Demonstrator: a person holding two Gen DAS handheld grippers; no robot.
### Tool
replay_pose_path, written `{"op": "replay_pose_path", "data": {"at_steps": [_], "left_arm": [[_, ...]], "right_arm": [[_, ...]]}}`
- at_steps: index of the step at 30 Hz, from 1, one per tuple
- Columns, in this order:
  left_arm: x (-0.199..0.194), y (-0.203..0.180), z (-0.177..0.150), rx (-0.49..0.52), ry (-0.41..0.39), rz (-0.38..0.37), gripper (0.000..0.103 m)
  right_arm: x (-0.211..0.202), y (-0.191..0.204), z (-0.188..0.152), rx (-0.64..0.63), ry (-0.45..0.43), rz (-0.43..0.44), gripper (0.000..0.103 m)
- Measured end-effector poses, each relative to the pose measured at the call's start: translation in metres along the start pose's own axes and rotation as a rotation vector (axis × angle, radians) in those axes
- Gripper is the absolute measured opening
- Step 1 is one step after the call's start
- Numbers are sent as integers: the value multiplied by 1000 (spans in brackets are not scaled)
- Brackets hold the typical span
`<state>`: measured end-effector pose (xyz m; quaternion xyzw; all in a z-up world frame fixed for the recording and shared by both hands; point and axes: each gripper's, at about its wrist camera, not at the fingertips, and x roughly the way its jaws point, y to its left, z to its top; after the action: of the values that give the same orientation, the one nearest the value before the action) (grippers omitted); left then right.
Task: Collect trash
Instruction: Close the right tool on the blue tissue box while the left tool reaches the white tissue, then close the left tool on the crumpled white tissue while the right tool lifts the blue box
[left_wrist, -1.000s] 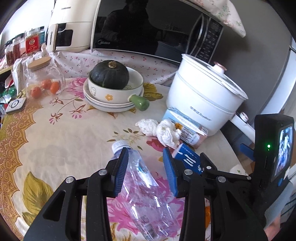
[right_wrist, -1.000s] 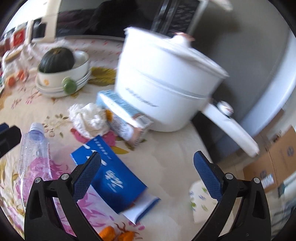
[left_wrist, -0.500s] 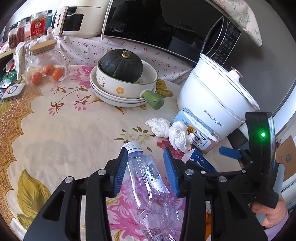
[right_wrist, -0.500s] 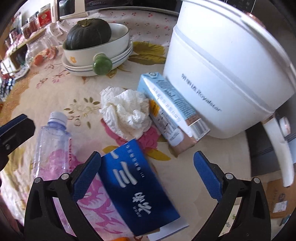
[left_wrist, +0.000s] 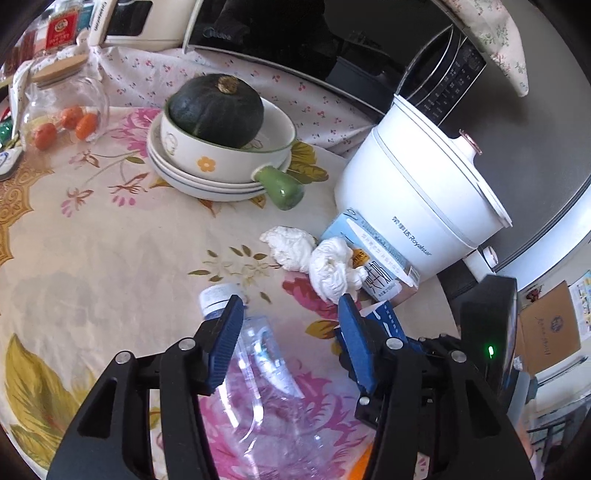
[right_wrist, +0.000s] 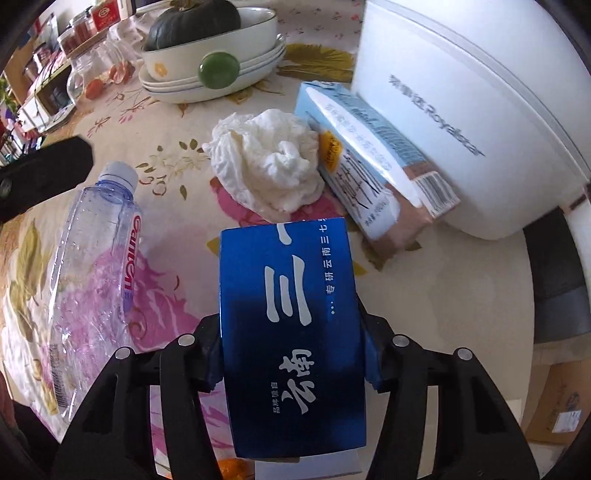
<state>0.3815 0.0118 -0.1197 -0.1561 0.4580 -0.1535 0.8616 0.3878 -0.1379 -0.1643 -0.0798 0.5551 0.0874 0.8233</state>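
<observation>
Right gripper (right_wrist: 291, 354): clamped across the blue box (right_wrist: 291, 332), whose long axis runs forward along the fingers.
Left gripper (left_wrist: 291, 343): jaws apart, straddling the bottle (left_wrist: 266, 387).
Bottle: lies flat on the table (left_wrist: 110, 258), cap (left_wrist: 216, 297) pointing away, body between the pads.
Nearer arm: left.

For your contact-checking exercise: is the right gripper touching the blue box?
Touching. The right wrist view shows the right gripper with both fingers pressed against the sides of the blue box.
</observation>
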Motion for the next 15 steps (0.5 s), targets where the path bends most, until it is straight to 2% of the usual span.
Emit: {"op": "replay_pose_path", "data": {"at_steps": [7, 9, 13, 15], "left_arm": [[46, -18, 11, -66, 110, -31, 53], [54, -25, 14, -59, 96, 8, 57], [70, -39, 19, -44, 97, 40, 57], [77, -45, 20, -24, 99, 82, 57]], "right_arm": [[-24, -23, -20, 92, -69, 25, 53], [-30, -27, -24, 124, -87, 33, 53], [-42, -42, -34, 166, -111, 40, 53], [-45, -47, -37, 185, -124, 40, 53]]}}
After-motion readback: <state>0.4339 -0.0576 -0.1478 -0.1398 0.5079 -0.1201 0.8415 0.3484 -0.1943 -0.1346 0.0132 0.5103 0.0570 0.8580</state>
